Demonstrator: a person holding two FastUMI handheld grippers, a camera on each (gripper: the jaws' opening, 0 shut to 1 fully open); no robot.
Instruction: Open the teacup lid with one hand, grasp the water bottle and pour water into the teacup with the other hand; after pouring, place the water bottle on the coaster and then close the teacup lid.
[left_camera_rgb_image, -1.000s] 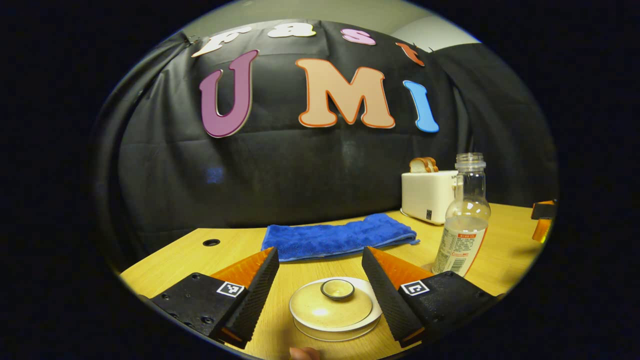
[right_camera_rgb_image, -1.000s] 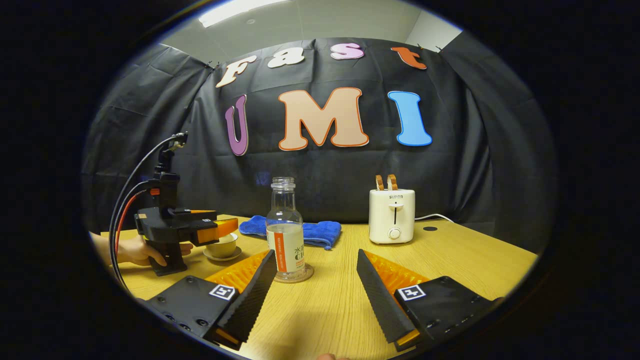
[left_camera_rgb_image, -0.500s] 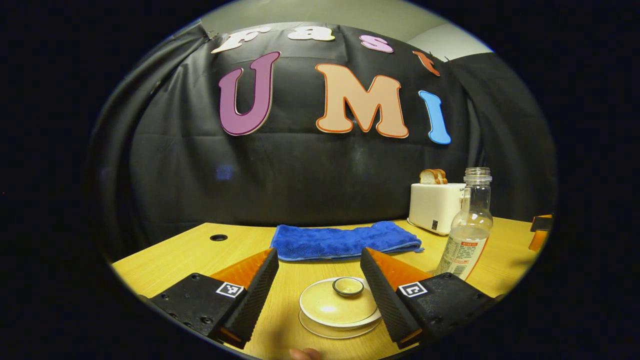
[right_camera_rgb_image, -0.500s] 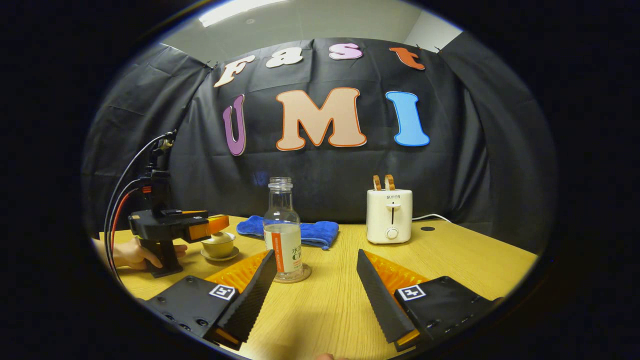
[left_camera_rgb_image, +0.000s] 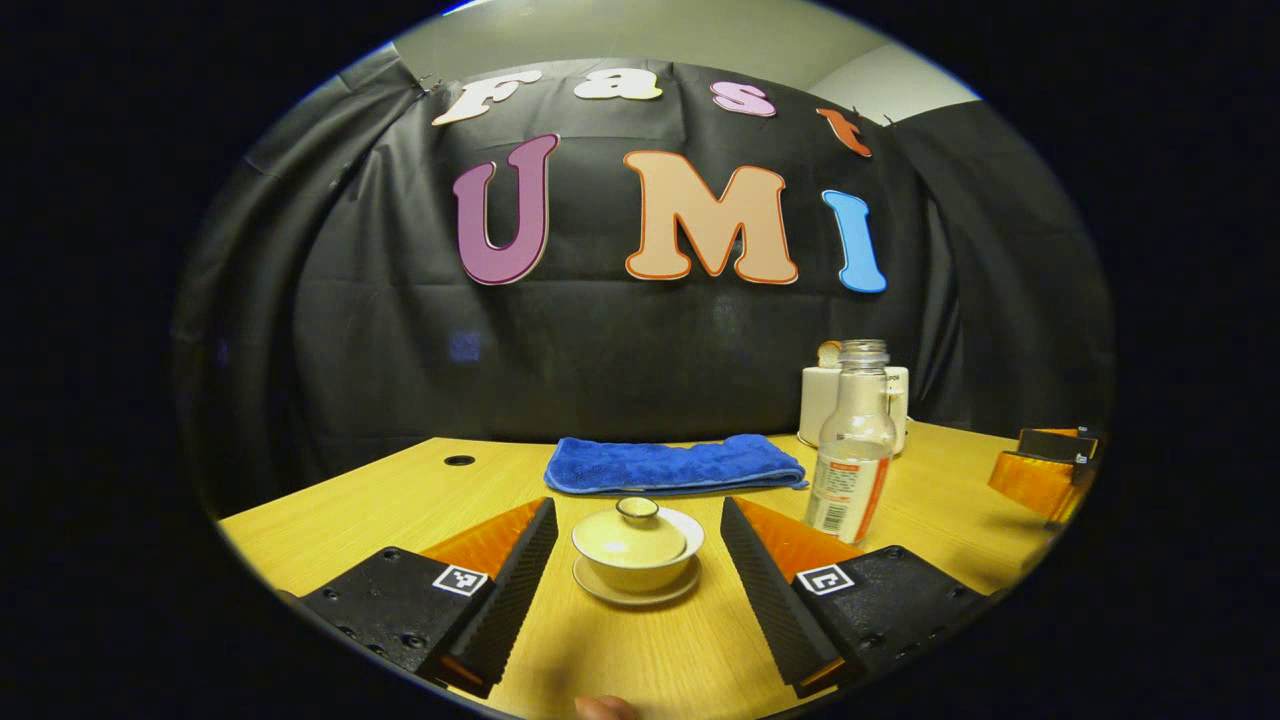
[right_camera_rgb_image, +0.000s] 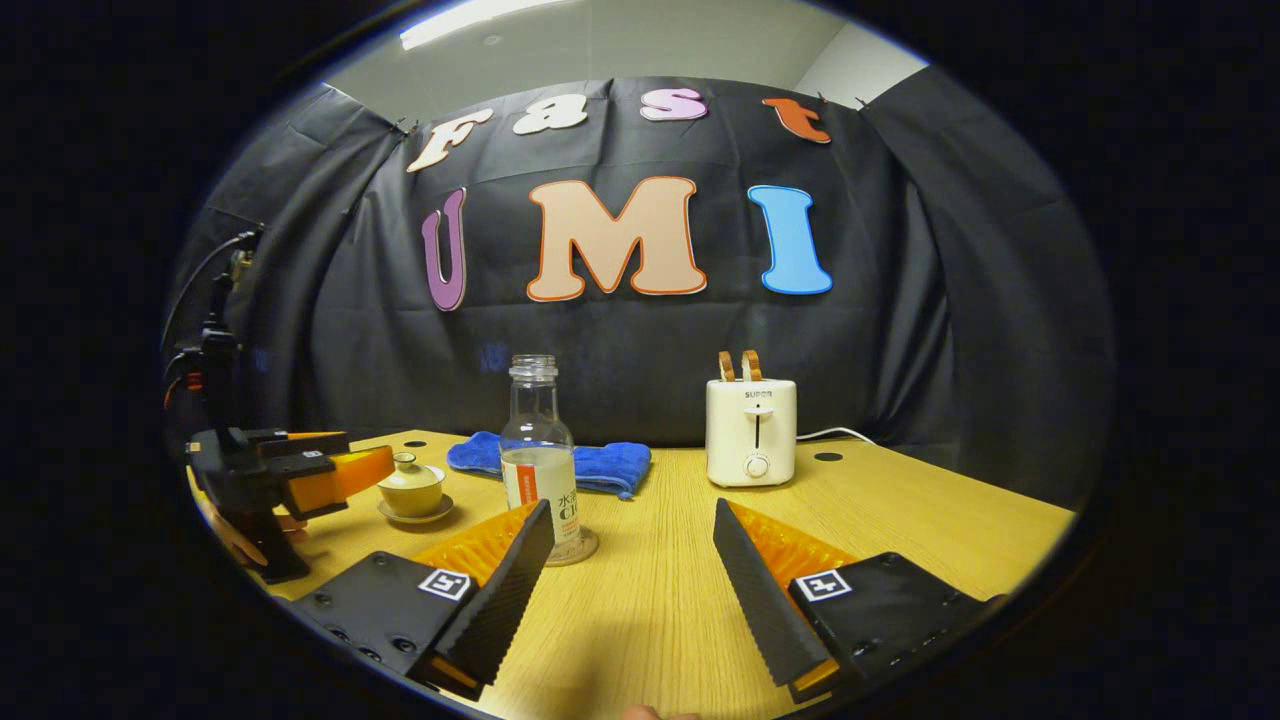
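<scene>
Lid (left_camera_rgb_image: 630, 532) sits on the teacup (left_camera_rgb_image: 637, 566), dead ahead of the left gripper (left_camera_rgb_image: 638, 565), between its wide-open fingers and a little beyond the tips; nothing gripped. Bottle (right_camera_rgb_image: 540, 460) stands upright on the coaster (right_camera_rgb_image: 580, 549) (uncapped, part full), just left of the right gripper (right_camera_rgb_image: 632, 590), also spread wide and empty. Left gripper is nearer the cup, right nearer the bottle. This layout fits either end of the job.

Between the left gripper's fingers (left_camera_rgb_image: 520, 570), the teacup lid (left_camera_rgb_image: 630, 537) looks like glossy ceramic; beyond, a nubby cloth towel (left_camera_rgb_image: 675, 465), clear water bottle (left_camera_rgb_image: 850, 455), matt wood-grain table (left_camera_rgb_image: 400, 500).
</scene>
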